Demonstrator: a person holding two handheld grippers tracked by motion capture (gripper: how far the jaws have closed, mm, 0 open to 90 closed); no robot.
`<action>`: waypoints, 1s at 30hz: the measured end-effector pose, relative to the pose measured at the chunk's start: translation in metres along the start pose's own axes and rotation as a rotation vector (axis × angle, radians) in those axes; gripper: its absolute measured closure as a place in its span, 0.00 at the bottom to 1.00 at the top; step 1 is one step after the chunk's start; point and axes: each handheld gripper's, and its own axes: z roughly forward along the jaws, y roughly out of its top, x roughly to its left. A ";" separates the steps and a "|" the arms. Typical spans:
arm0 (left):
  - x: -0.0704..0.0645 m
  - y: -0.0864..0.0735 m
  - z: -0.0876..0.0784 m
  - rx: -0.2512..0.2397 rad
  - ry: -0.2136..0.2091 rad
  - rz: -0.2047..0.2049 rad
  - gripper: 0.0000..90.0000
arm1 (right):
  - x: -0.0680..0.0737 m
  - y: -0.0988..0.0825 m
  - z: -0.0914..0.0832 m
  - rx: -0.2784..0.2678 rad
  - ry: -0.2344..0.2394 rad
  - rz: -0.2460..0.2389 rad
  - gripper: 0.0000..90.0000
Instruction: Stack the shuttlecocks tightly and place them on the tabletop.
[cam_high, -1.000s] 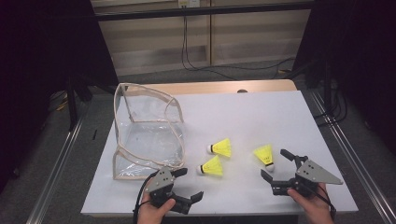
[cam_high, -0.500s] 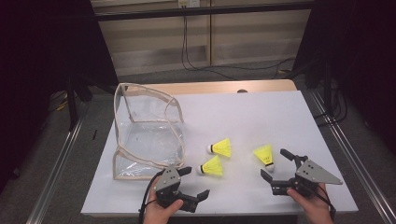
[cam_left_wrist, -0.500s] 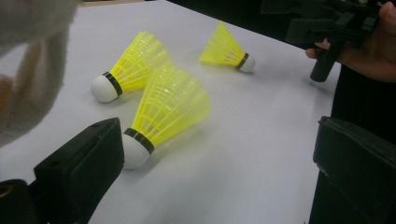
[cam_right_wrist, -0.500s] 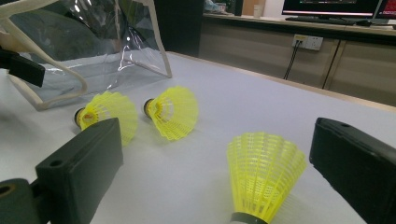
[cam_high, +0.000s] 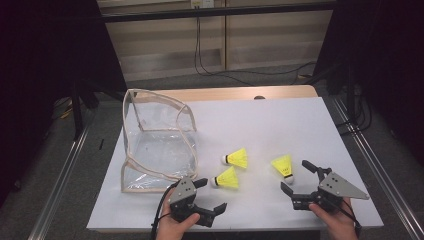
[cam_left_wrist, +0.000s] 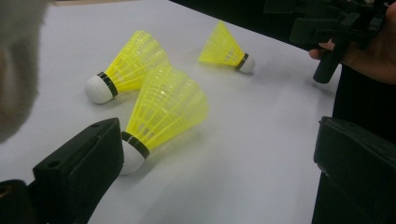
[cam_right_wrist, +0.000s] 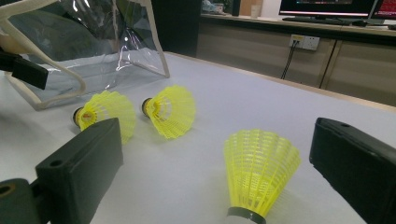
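White tabletop (cam_high: 280, 125) carries everything, with a clear plastic pouch (cam_high: 157, 142) trimmed in beige standing open at its left side. Three yellow shuttlecocks lie on their sides in a loose row toward the near edge, well clear of the pouch's mouth. The left tongs (cam_high: 209, 196) sit at the near edge with their jaws wide apart, and the nearest shuttlecock (cam_high: 226, 178) lies just ahead of them; in the left gripper view its white cork (cam_left_wrist: 130, 157) rests right beside the left jaw, though contact cannot be made out, while its skirt points away between the jaws. The middle shuttlecock (cam_high: 236, 158) lies just beyond it, cork toward the pouch. The right tongs (cam_high: 298, 176) are likewise spread wide and hold nothing, with the third shuttlecock (cam_high: 283, 167) just in front of them; in the right gripper view it lies between the two jaws, skirt (cam_right_wrist: 261, 170) facing away, touching neither.
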 end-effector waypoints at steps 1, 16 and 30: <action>0.000 0.000 0.000 0.000 0.000 0.000 0.02 | 0.000 0.000 0.000 0.000 0.000 0.000 0.03; -0.005 0.000 0.016 0.033 -0.021 0.007 0.04 | 0.000 0.001 -0.001 -0.005 -0.003 -0.001 0.03; -0.016 0.014 0.037 0.027 -0.009 0.009 0.04 | -0.001 0.000 -0.002 -0.006 0.001 0.003 0.03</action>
